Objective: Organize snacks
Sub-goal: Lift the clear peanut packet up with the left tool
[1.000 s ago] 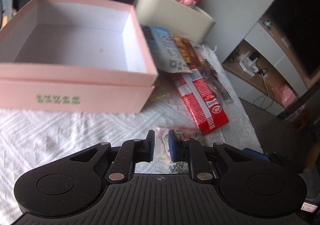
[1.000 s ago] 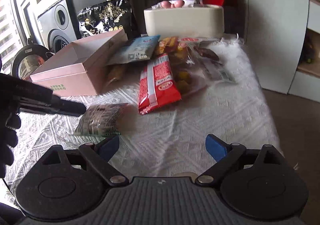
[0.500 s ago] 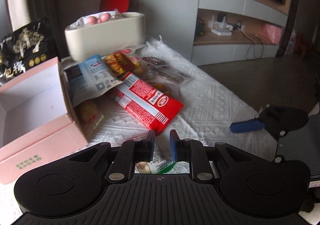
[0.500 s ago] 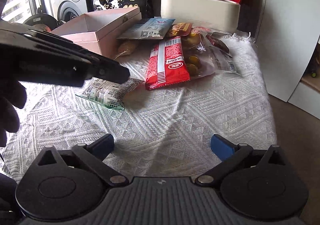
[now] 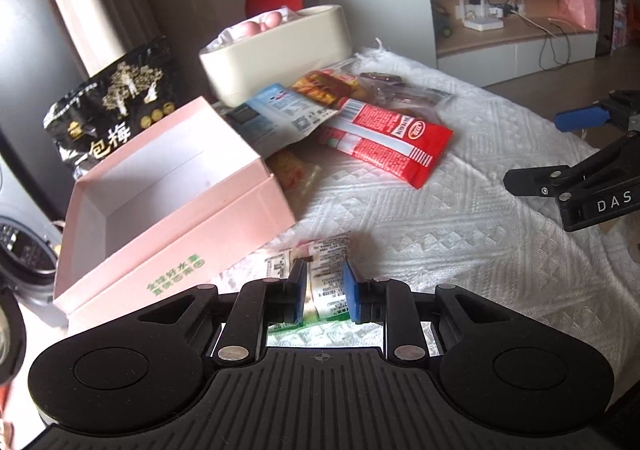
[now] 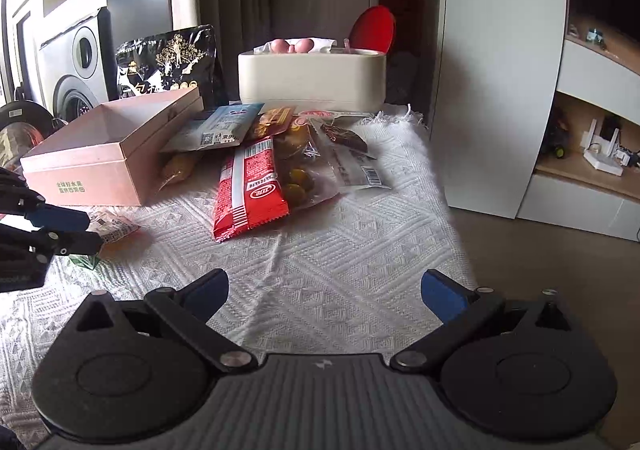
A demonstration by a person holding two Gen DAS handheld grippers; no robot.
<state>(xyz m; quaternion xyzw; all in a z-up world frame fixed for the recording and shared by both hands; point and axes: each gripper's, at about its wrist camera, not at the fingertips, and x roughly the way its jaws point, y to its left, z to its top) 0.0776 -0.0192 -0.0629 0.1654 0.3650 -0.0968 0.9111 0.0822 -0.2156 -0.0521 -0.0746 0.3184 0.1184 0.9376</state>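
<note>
Your left gripper [image 5: 325,290] fingers pinch the small green-edged snack packet [image 5: 326,270], seemingly just off the counter [image 5: 460,218], beside the open pink box [image 5: 168,186], its likely home. Your right gripper [image 6: 324,290] hovers spread, empty.

From the left wrist we look low along the left gripper [image 5: 325,292], close over the white cloth [image 5: 460,210], facing right and far across the table: the open pink box [image 5: 168,202] looms near on our left. From the right wrist we sit back at the near edge, behind the right gripper [image 6: 325,290], facing straight to the far end. Both views share the pink box [image 6: 104,154], the red packet [image 5: 394,140] [image 6: 248,190] and the cream tub [image 5: 280,50] [image 6: 312,78].
</note>
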